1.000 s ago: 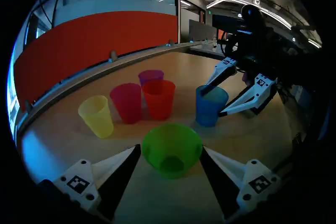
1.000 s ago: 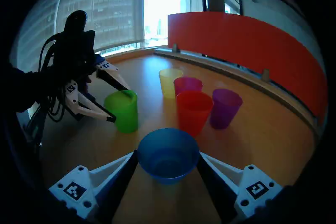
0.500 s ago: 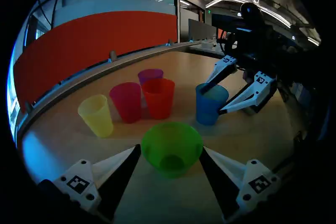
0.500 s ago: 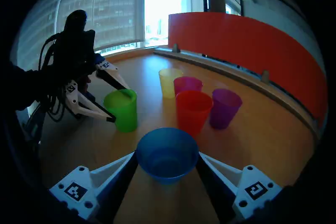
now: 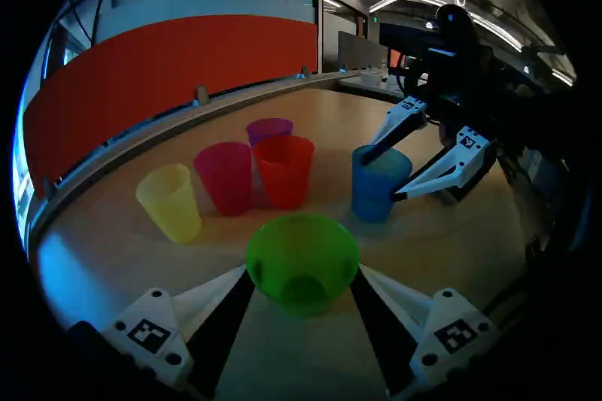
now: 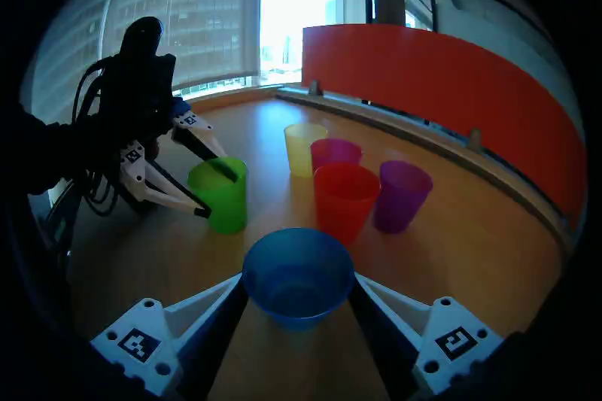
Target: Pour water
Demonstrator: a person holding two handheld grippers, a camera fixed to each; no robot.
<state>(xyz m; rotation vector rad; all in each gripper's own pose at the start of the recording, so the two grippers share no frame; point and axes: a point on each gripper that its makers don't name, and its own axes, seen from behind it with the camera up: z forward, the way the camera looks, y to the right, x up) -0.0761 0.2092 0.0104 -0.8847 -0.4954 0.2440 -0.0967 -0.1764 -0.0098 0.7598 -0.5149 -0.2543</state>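
At the bottom centre of the left gripper view, the left gripper (image 5: 299, 274) is clamped on a translucent green plastic cup (image 5: 303, 250), one finger against each side. Further back, right of centre, the right gripper (image 5: 385, 175) clasps a translucent blue plastic cup (image 5: 374, 189) standing on the light wooden table (image 5: 451, 243). In the right gripper view, its two fingers press both sides of the blue cup at the bottom centre. I cannot tell whether either cup holds water. Four more plastic cups stand in a close cluster left of centre: yellow (image 5: 169, 202), pink (image 5: 224, 177), red (image 5: 283, 170) and purple (image 5: 269, 129). A red wall panel (image 5: 173, 62) runs behind the table.
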